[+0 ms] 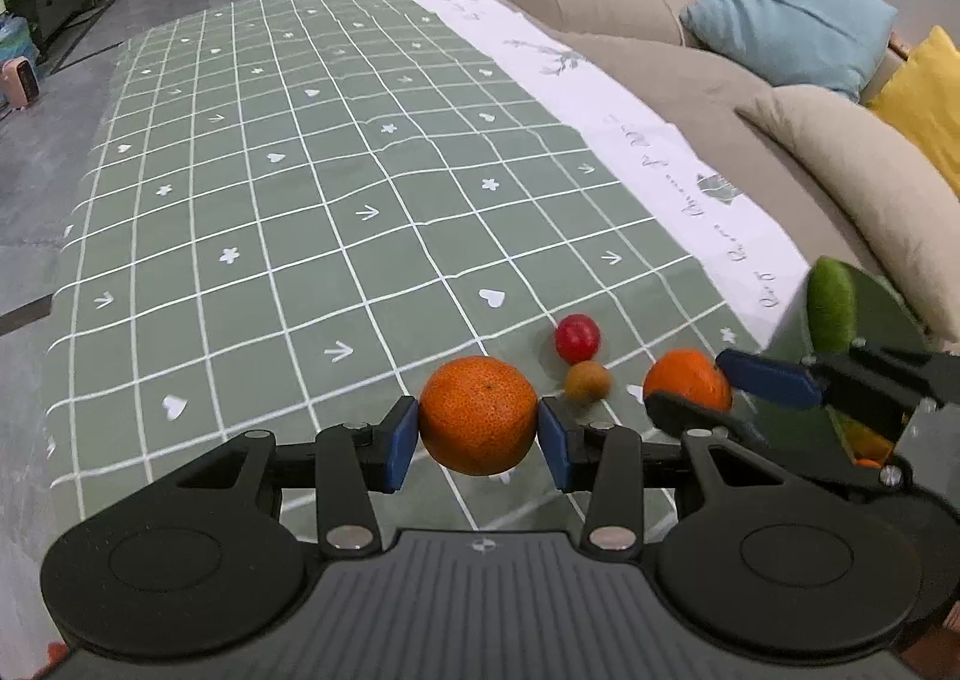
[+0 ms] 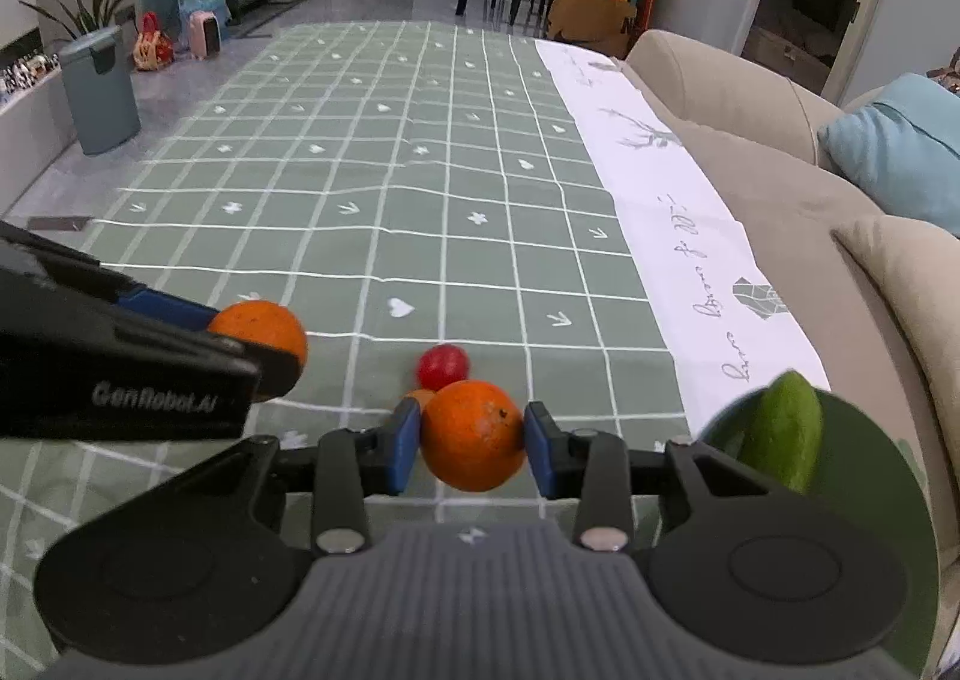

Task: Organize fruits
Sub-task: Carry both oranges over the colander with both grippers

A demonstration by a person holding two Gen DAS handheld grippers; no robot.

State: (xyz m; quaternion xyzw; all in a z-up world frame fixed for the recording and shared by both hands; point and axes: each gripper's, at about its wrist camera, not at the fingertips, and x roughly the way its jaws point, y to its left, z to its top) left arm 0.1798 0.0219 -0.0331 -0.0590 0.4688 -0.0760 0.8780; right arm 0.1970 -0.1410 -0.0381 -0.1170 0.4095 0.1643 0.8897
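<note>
Lying beyond held oranges: red fruit (image 1: 577, 337), brown fruit (image 1: 587, 381), touching; sofa (image 1: 750, 98) beside.

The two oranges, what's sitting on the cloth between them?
In the left wrist view, a red fruit and a small brown fruit lie between the two oranges.

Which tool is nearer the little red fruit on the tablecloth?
Right, narrowly. The right tool, gripping an orange, sits just before the red fruit. The left tool, holding another orange, is off to its side.

Right hand-held gripper (image 2: 472, 443) clamping orange (image 2: 472, 436), red fruit (image 2: 443, 366) behind
</note>
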